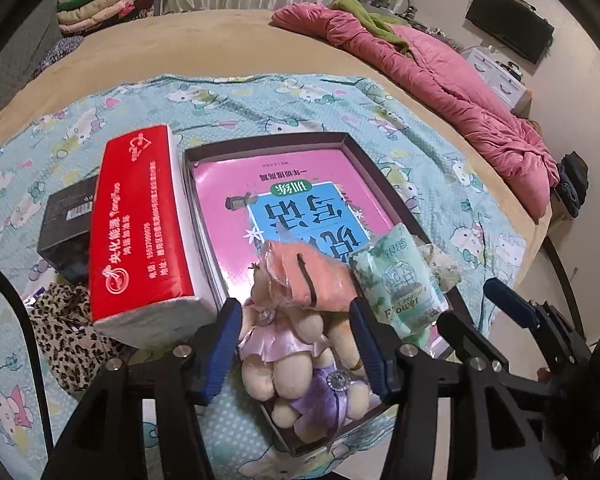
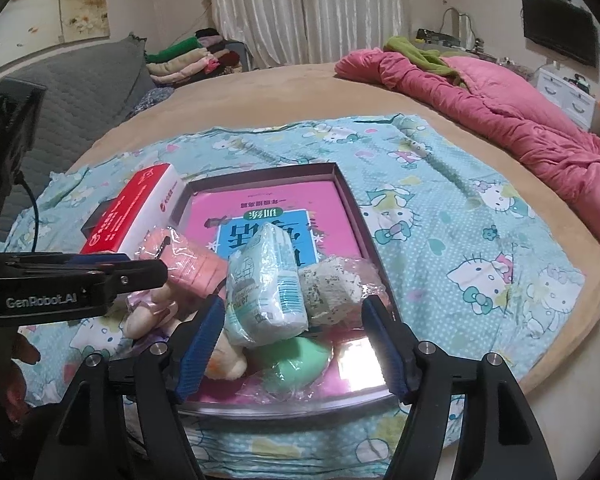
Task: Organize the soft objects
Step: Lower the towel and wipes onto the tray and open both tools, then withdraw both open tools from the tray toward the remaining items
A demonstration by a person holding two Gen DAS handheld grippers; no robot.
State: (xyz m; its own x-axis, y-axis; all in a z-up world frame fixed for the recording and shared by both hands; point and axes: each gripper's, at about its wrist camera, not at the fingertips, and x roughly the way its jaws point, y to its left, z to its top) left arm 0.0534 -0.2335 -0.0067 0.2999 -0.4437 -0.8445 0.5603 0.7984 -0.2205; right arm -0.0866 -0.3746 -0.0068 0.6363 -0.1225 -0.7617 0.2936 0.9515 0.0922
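Plush toys [image 1: 296, 344] btwn open left gripper [image 1: 296, 344] jaws, in box [image 1: 356, 148]

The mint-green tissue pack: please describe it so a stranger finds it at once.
On the bed lies a shallow box holding a pink book. At its near end, the mint-green tissue pack stands between an orange wrapped roll and a speckled white bundle; only it reads "Flower".

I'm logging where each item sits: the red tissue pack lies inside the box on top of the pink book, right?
Not quite. The red tissue pack lies outside the box, along its left wall, propped on a black box on the bedsheet. The pink book does lie inside the box. The left wrist view shows this most clearly.
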